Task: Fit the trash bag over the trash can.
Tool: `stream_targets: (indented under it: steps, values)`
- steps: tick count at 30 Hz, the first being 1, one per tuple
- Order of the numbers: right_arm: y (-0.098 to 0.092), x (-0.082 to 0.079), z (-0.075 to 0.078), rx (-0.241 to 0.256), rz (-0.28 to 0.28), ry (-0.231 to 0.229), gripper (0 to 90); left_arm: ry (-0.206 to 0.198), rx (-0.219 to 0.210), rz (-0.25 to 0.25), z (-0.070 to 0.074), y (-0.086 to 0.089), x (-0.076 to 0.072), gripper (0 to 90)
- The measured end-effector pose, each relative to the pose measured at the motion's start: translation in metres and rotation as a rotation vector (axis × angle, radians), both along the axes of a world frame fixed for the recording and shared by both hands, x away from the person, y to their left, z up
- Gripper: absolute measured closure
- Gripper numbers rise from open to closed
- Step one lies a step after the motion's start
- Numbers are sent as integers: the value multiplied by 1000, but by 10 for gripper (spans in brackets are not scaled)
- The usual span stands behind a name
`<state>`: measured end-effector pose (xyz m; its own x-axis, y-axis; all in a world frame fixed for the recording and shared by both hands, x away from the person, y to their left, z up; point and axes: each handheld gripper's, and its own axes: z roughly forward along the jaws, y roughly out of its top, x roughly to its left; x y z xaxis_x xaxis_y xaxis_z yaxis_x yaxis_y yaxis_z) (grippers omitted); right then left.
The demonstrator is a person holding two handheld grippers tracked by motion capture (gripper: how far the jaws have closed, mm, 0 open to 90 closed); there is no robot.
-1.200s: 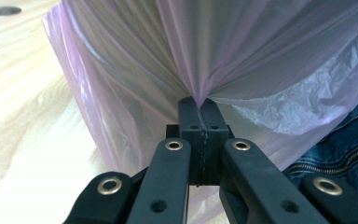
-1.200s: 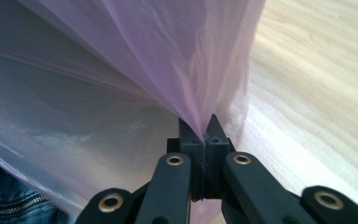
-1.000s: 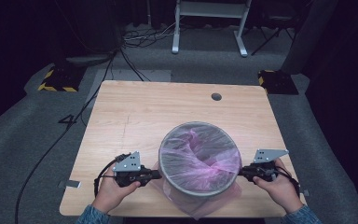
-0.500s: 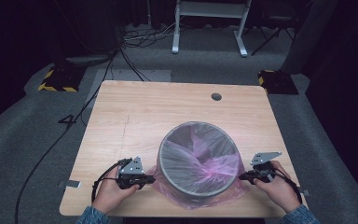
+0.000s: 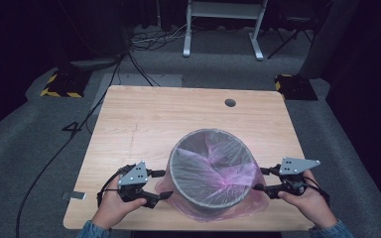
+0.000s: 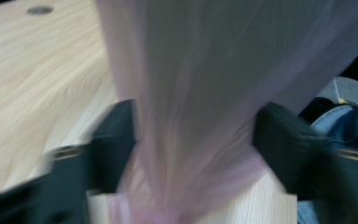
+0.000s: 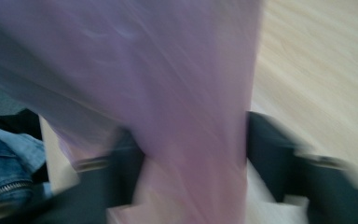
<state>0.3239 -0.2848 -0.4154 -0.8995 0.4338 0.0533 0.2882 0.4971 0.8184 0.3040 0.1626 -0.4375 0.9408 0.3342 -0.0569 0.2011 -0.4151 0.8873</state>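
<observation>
**Bag drawn down over the bin rim**

Compared with a second back, now lower on both sides: left gripper and right gripper down near the table, no longer level with the rim. Pink bag no longer domed above the opening; instead sunk inside, its skirt spread on the wood around the base, mostly toward the near edge. Judged from that: fitting of the liner well along, with only smoothing or release left.

Bin: round, grey mesh, upright, near the middle of the near edge, closer to the right corner than the left. Bag thin, translucent, creased, folded over the rim and hanging down the outside wall.

In the left gripper view, a pink sheet running down between the two black jaws, pinched narrow at the bottom; same in the right gripper view. Both blurred, yet jaws evidently closed on film, one at each side of the bin.
</observation>
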Motion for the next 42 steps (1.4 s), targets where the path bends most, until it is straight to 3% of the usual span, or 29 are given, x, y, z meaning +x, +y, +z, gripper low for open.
stream_targets:
  steps: [1,3,5,7,9,13,14,15,17,19,25,28,31,39,42]
  values:
    - [4,0,0,3,16,28,846,-1,17,-3,0,-2,0,677]
    - [7,3,-7,-16,-9,56,900,11,30,-4,-3,-4,1,895]
    - [4,9,-20,-12,-37,104,900,36,53,2,-9,-4,2,900]
    - [0,13,-35,-41,-63,150,900,63,89,9,-19,-4,5,900]
    - [-2,15,-51,-63,-70,201,900,90,148,22,-30,-3,7,900]
    - [3,15,-68,-124,-54,243,889,116,141,50,-43,-2,9,898]
    - [3,14,-67,-147,-39,244,790,109,133,67,-42,-1,8,833]
    - [3,13,-66,-165,-34,233,648,109,95,84,-40,1,7,690]
    - [-1,8,-56,-149,-26,153,393,105,47,96,-34,7,3,465]
    - [-9,3,-42,-112,-1,119,282,85,22,108,-30,14,1,353]
    - [-30,-11,10,-10,-7,44,228,35,15,196,-25,33,2,274]
    - [-31,-13,37,59,-52,26,211,28,33,247,-26,36,4,265]
    - [-29,-9,59,89,-79,4,204,35,69,295,-29,36,8,262]
    - [-3,3,102,129,-92,-70,196,62,159,383,-34,37,13,262]
    - [14,8,116,132,-77,-84,200,82,158,400,-38,40,12,268]
